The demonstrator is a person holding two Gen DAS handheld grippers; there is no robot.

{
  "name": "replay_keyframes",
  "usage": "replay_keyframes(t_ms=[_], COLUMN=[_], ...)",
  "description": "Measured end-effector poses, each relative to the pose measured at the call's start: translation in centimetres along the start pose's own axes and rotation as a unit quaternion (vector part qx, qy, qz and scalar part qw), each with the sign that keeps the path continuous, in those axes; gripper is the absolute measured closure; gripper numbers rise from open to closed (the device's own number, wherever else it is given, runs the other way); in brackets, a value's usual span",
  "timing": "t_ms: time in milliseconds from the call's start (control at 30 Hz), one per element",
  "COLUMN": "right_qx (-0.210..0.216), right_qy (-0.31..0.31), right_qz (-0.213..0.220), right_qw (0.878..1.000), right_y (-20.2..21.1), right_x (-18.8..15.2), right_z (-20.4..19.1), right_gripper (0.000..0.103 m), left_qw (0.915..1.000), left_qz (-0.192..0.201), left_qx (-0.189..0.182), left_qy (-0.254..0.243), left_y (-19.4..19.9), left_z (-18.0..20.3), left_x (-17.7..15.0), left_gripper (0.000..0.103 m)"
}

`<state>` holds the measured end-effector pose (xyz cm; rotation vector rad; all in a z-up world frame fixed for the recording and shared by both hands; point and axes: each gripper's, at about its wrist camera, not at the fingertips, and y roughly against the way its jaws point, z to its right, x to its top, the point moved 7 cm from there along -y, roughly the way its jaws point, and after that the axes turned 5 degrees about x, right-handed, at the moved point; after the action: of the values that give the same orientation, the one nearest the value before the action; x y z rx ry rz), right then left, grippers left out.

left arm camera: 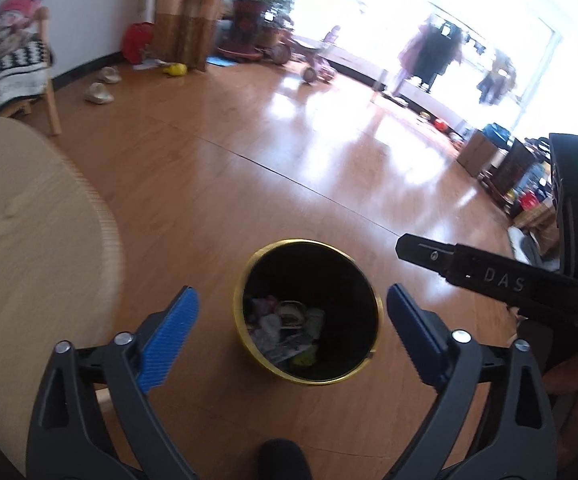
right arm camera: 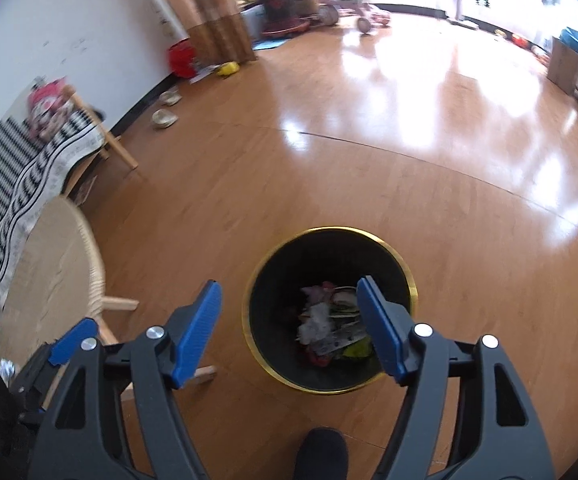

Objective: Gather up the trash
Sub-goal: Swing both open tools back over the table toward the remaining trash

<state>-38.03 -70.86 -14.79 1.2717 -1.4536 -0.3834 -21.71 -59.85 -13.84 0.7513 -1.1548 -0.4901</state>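
A black trash bin with a gold rim (left arm camera: 245, 280) stands on the wooden floor, and several pieces of crumpled trash (left arm camera: 285, 328) lie in its bottom. My left gripper (left arm camera: 293, 300) is open and empty, held above the bin. My right gripper (right arm camera: 289, 294) is open and empty too, above the same bin (right arm camera: 411, 280), where the trash (right arm camera: 329, 328) shows inside. The right gripper's black body (left arm camera: 489, 276) enters the left wrist view from the right. The left gripper's blue tip (right arm camera: 71, 338) shows at the lower left of the right wrist view.
A round light wooden table (left arm camera: 29, 220) stands left of the bin, also in the right wrist view (right arm camera: 49, 272). A chair with a patterned blanket (right arm camera: 69, 140) stands by the wall. Slippers (left arm camera: 99, 94), a tricycle (left arm camera: 313, 68) and boxes (left arm camera: 477, 152) lie farther off. A dark shoe toe (right arm camera: 321, 456) is below.
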Motion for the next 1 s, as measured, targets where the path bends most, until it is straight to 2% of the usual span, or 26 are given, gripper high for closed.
replay_keyframes(t_ms=[200, 333, 467, 600, 700, 867, 1000], right_qx=[0.057, 0.097, 0.134, 0.164, 0.185, 0.201, 0.217], right_qy=[0.092, 0.151, 0.203, 0.253, 0.301, 0.375, 0.408], right_qz=[-0.014, -0.029, -0.046, -0.062, -0.080, -0.099, -0.123], right_qw=[0.994, 0.983, 0.969, 0.952, 0.932, 0.900, 0.879], right_y=[-0.4, -0.6, -1.0, -1.2, -1.5, -2.2, -3.2], right_x=[-1.7, -3.6, -6.4, -9.7, -13.3, -18.8, -22.2], right_z=[-10.9, -19.0, -27.0, -34.8, -40.8, -47.3, -50.8], right_gripper=[0.035, 0.034, 0.034, 0.034, 0.033, 0.032, 0.029], left_qw=[0.9958, 0.9867, 0.9707, 0.9542, 0.9369, 0.9107, 0.9062], left_qz=[0.020, 0.039, 0.050, 0.063, 0.069, 0.061, 0.064], left_qx=[0.085, 0.147, 0.216, 0.261, 0.301, 0.365, 0.380], left_qy=[0.029, 0.057, 0.093, 0.132, 0.163, 0.184, 0.174], left_y=[6.4, 11.9, 17.7, 22.9, 26.8, 31.5, 33.2], left_z=[-8.1, -14.7, -22.1, -28.7, -34.2, -41.5, -45.7], left_x=[0.1, -0.9, -2.8, -5.3, -8.0, -12.9, -15.3], left_gripper=[0.007, 0.007, 0.007, 0.007, 0.007, 0.007, 0.007])
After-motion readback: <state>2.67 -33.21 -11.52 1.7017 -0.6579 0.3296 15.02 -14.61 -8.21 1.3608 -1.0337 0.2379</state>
